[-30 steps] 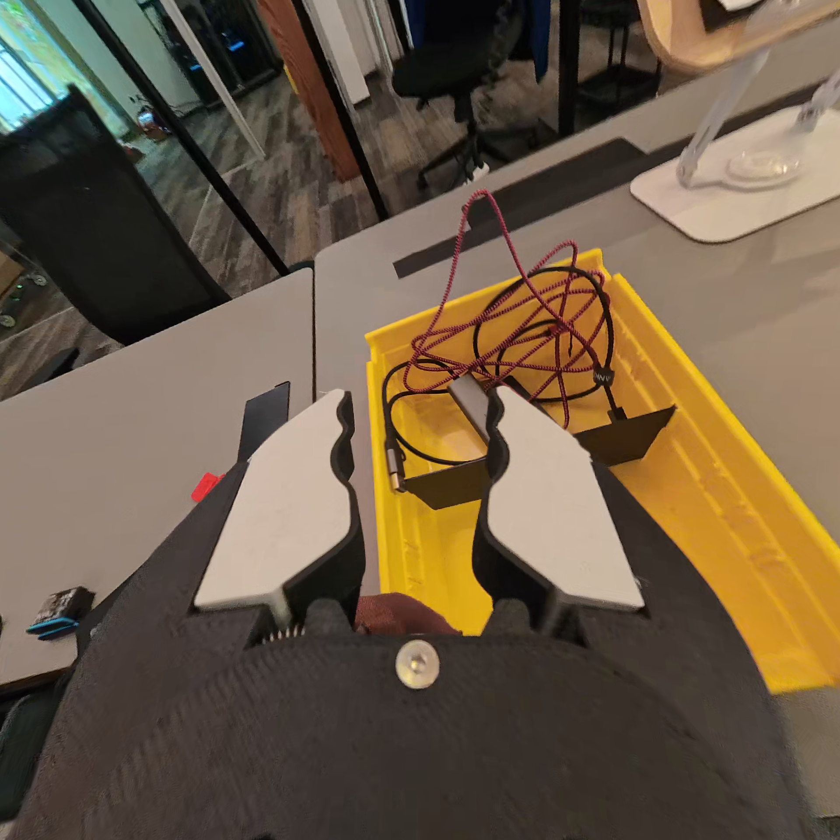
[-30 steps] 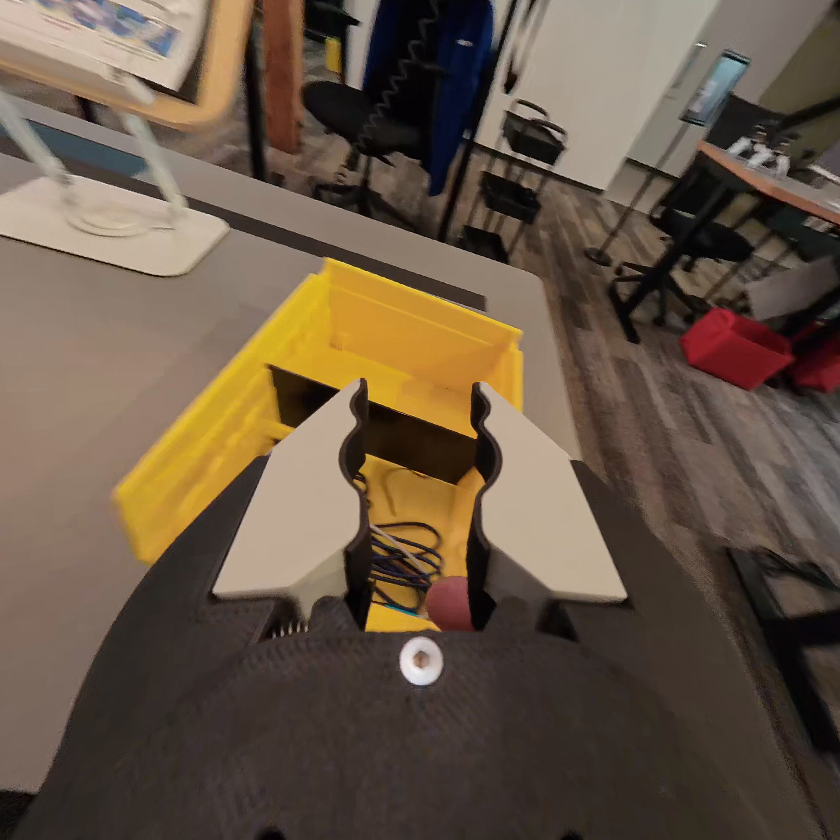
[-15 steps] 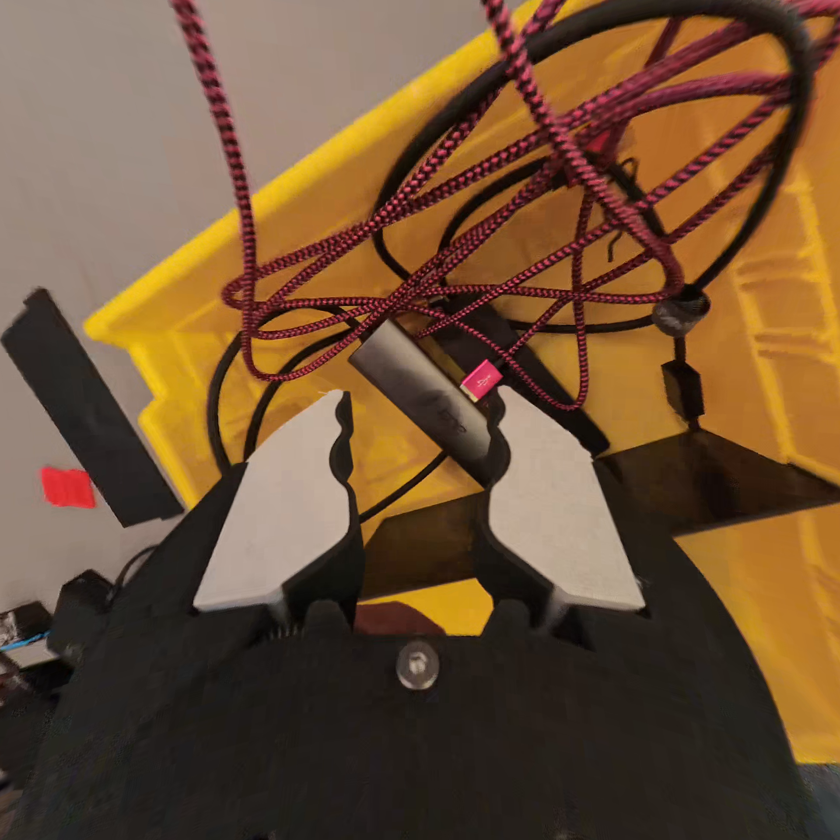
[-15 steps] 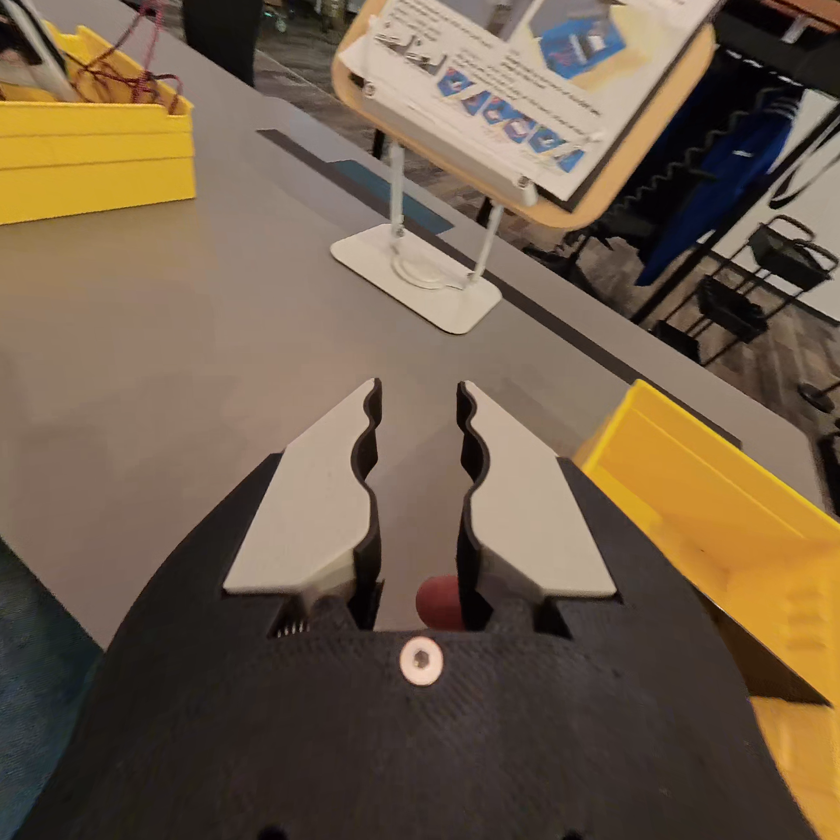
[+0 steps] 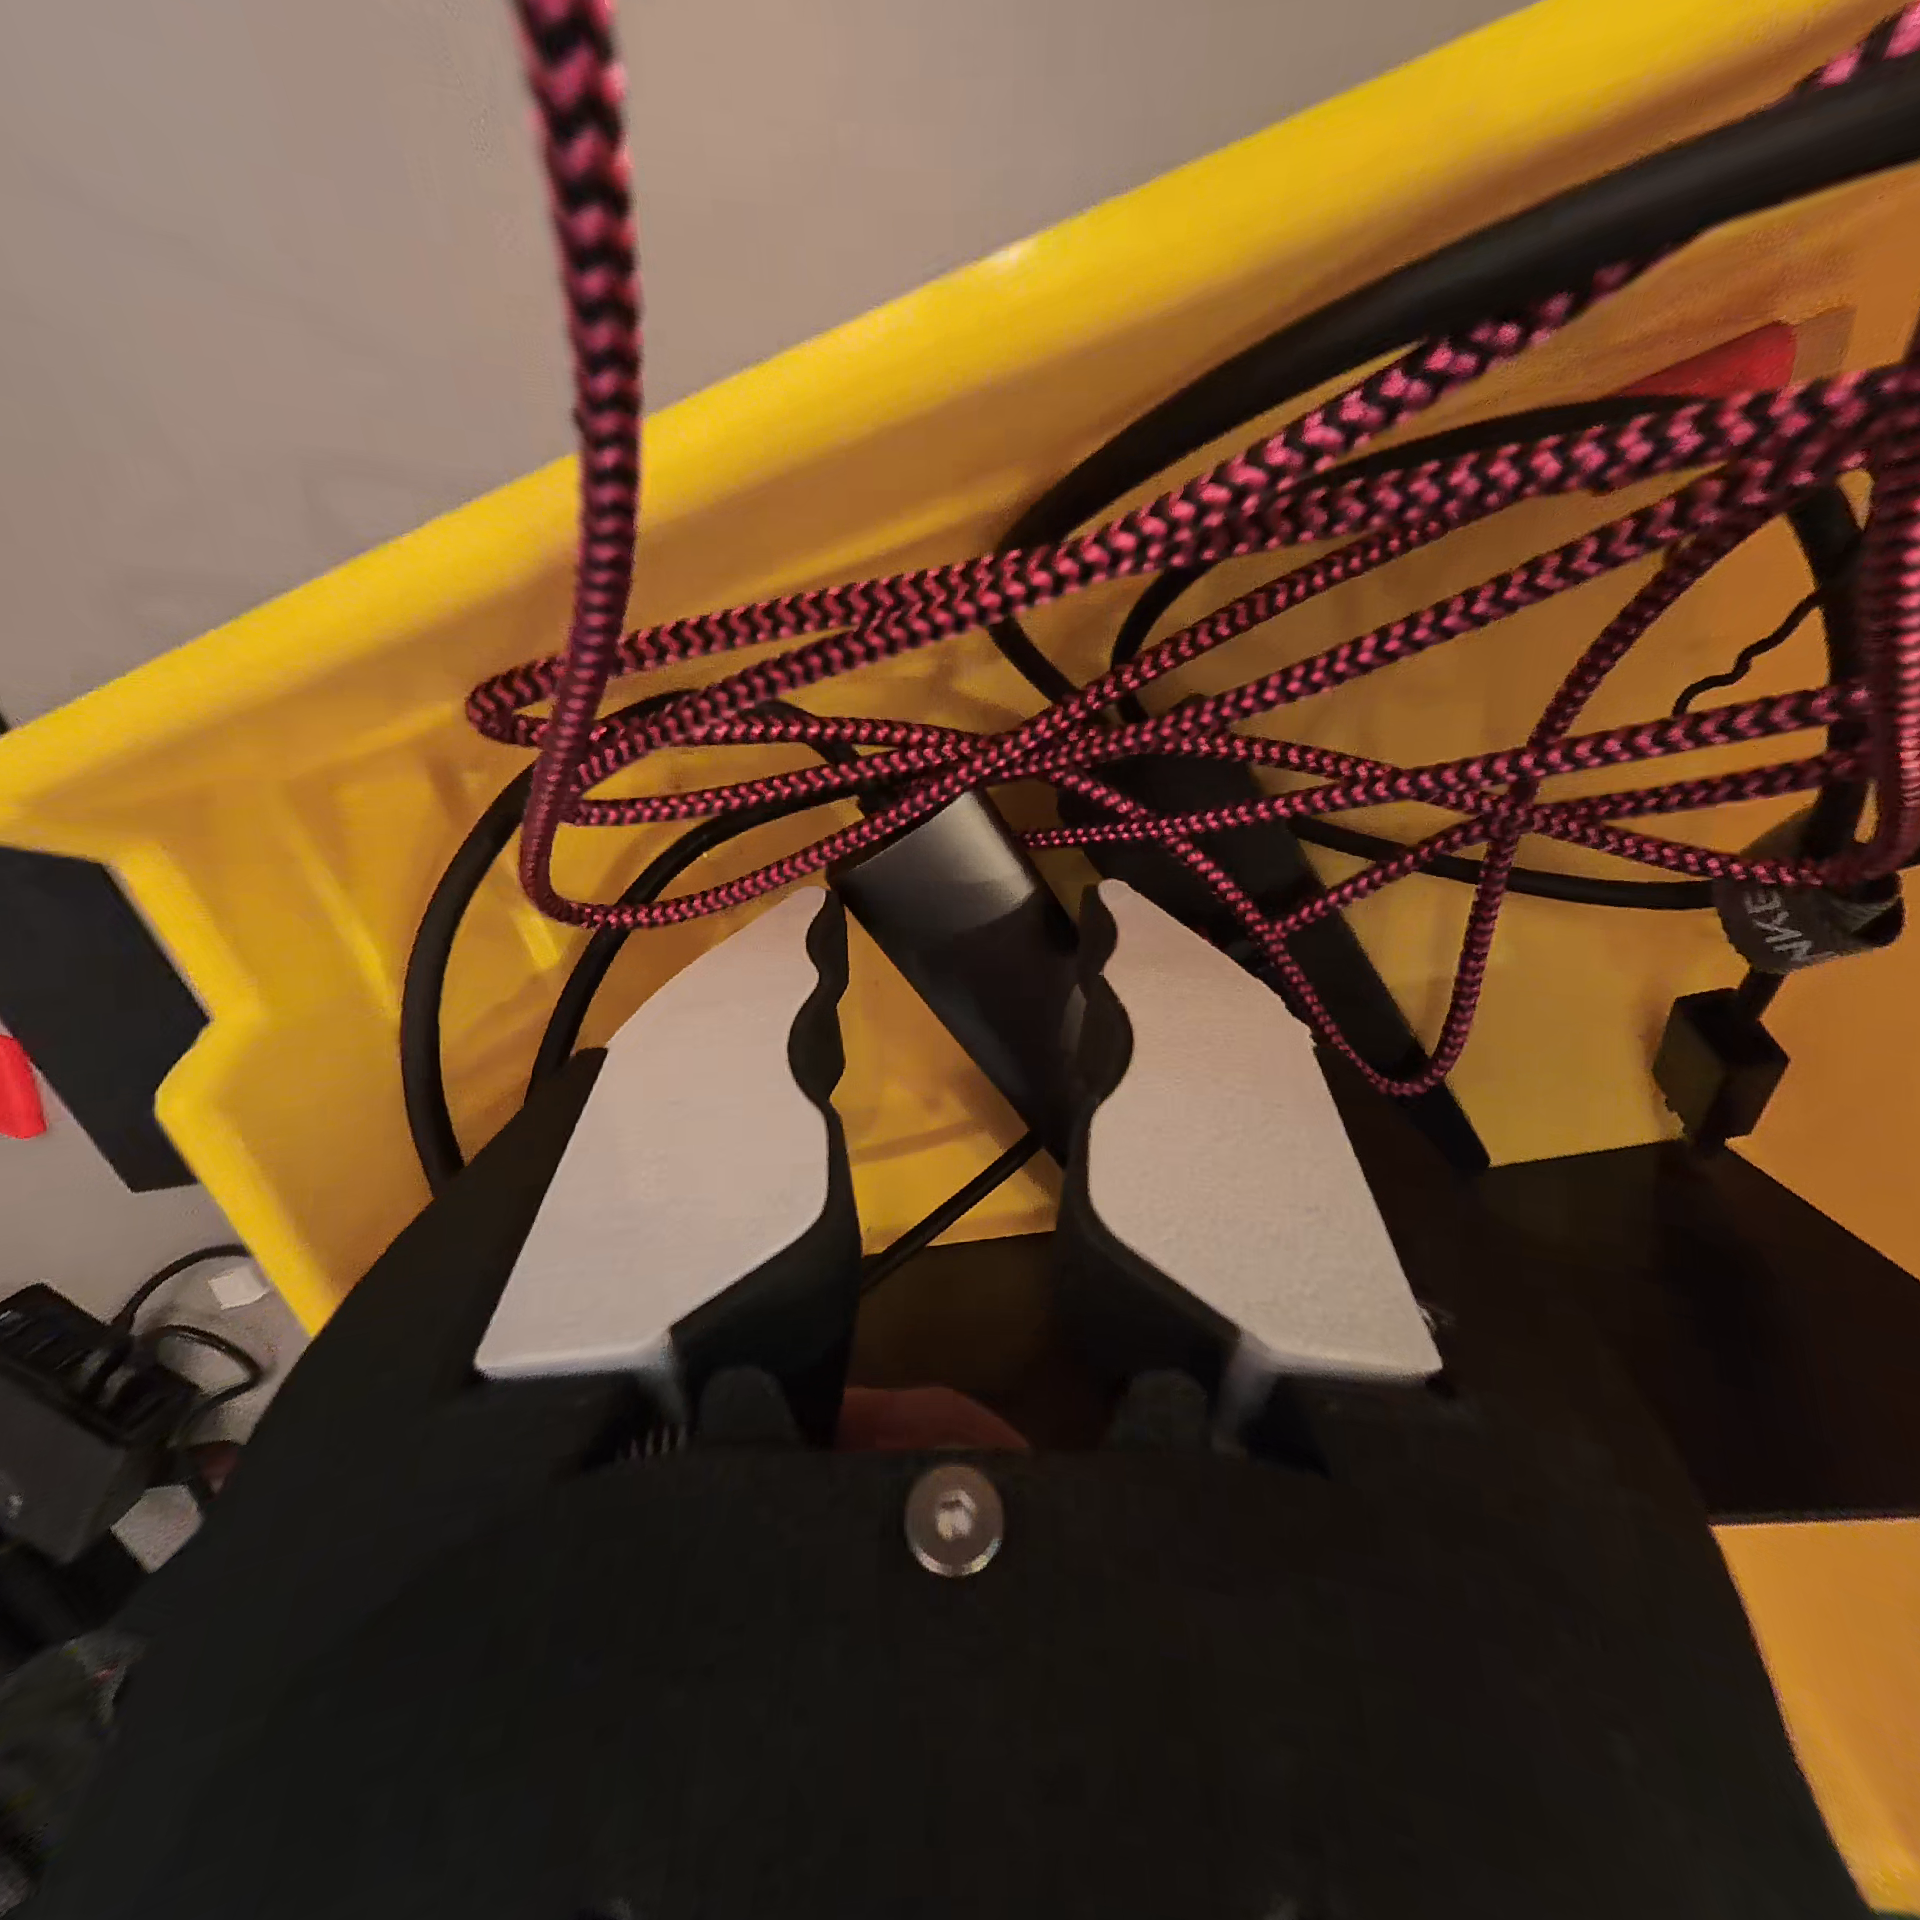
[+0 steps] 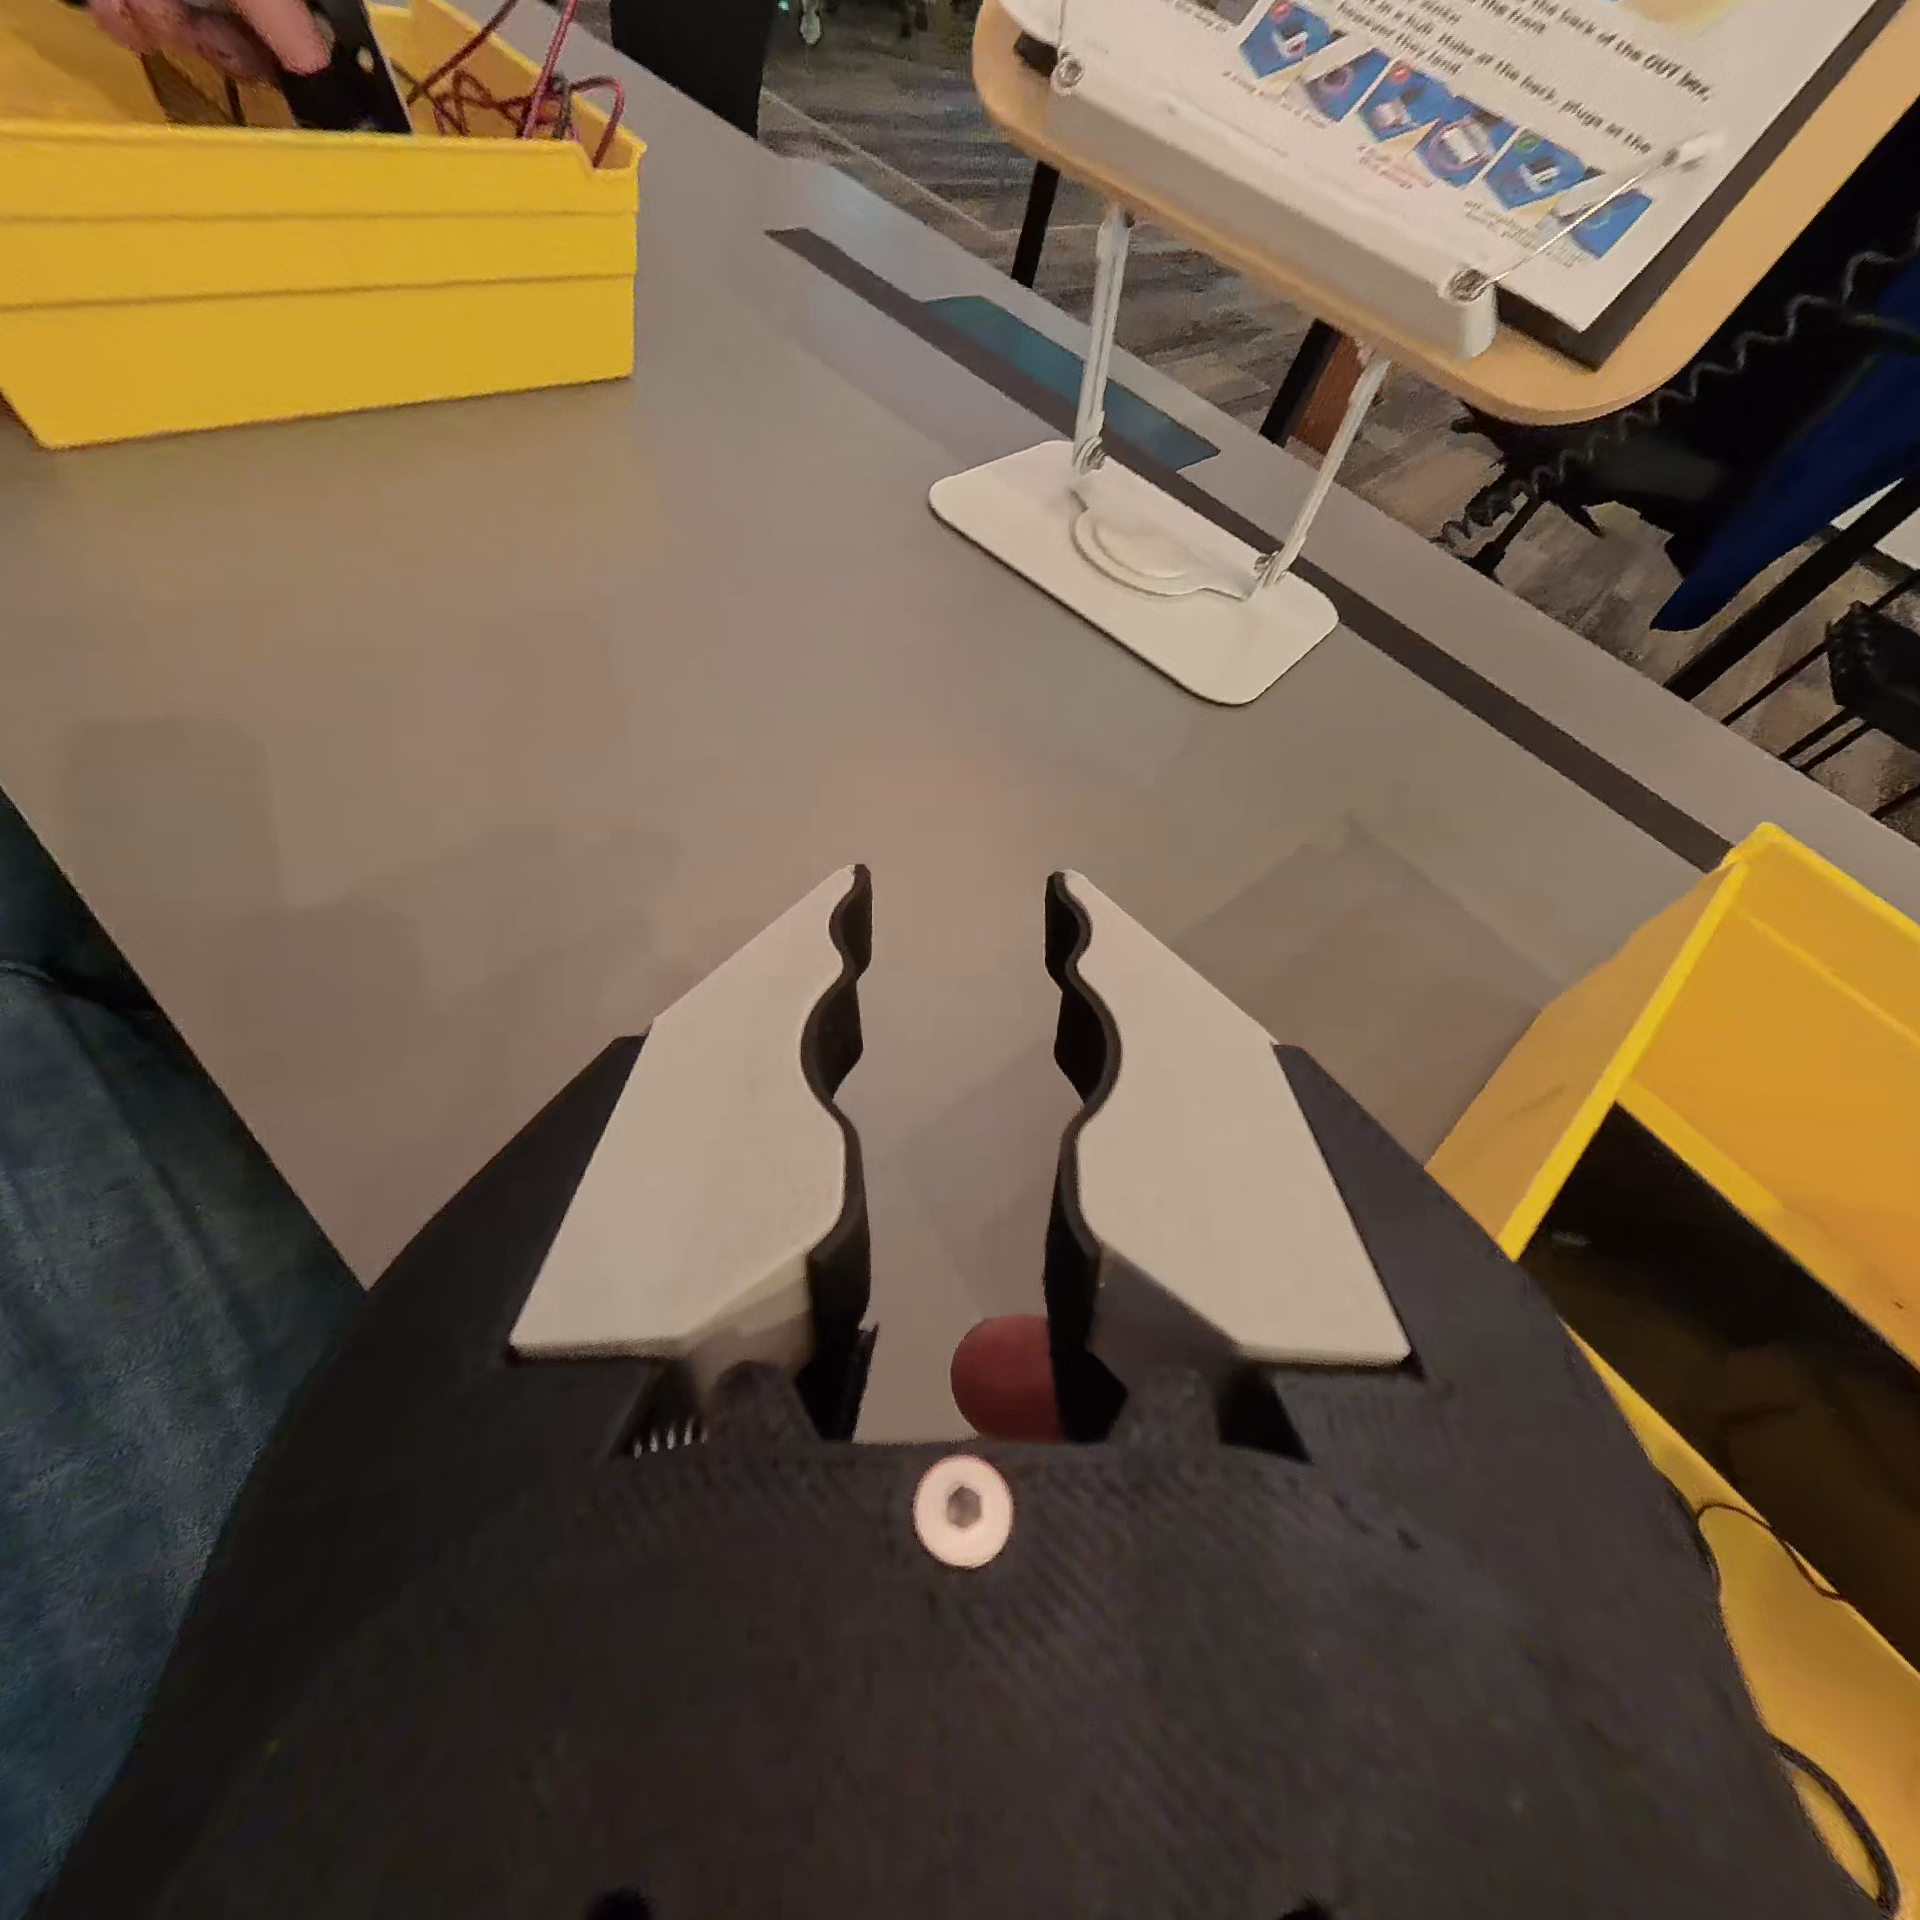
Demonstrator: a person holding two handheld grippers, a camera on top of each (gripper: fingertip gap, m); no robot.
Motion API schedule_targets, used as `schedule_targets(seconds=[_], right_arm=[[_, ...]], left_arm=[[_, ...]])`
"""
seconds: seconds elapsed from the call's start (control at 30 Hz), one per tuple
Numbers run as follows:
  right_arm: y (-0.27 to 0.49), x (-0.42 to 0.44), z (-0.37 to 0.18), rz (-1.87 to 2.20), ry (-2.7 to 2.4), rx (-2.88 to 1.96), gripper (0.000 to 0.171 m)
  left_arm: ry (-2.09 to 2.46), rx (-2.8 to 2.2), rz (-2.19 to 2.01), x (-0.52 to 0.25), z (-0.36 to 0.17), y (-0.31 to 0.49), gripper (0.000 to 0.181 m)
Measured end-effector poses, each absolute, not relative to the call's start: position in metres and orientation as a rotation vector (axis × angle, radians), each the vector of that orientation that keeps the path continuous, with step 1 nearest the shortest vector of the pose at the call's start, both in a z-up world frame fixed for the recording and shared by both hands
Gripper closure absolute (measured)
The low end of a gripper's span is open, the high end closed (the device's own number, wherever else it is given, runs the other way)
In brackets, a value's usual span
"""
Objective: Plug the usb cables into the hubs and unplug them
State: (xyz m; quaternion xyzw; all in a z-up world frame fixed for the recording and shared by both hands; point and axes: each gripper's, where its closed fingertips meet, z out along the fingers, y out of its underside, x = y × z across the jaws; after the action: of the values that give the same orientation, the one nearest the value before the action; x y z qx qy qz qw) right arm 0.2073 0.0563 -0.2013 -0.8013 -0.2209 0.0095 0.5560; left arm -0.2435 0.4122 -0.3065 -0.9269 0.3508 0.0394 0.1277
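Observation:
In the left wrist view my left gripper (image 5: 956,899) is open, low inside a yellow bin (image 5: 727,436). A grey USB hub (image 5: 951,888) lies slanted between its fingertips and touches the right finger (image 5: 1195,1091); the jaws are not closed on it. A pink-and-black braided cable (image 5: 1039,748) lies tangled over the hub, with one strand rising up out of view. A black cable (image 5: 1351,312) coils behind it. My right gripper (image 6: 956,883) is open and empty above the bare grey table (image 6: 520,675). The left bin (image 6: 312,260) shows far left there.
A black divider (image 5: 1766,1299) crosses the left bin. A second yellow bin (image 6: 1662,1039) with a black divider sits at the right gripper's right. A white document stand (image 6: 1143,561) stands at the table's far side. Small black devices (image 5: 73,1403) lie left of the left bin. Some 60 centimeters of space lies between my two pairs of fingers.
My left gripper has dropped into the bin and closed in until the hub sits between its fingertips. My right gripper has swung away from the right bin to over the table.

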Motion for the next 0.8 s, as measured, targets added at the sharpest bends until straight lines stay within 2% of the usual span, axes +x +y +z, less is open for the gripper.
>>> schedule_targets(seconds=[0.3, 0.8], right_arm=[[0.051, 0.180, -0.226, 0.081, -0.600, -1.903, 0.140], [0.056, 0.160, -0.228, 0.131, -0.649, -1.884, 0.140]], left_arm=[[0.911, -2.484, 0.128, -0.248, -0.275, 0.415, 0.145], [0.837, -2.320, 0.085, -0.262, -0.224, 0.416, 0.146]])
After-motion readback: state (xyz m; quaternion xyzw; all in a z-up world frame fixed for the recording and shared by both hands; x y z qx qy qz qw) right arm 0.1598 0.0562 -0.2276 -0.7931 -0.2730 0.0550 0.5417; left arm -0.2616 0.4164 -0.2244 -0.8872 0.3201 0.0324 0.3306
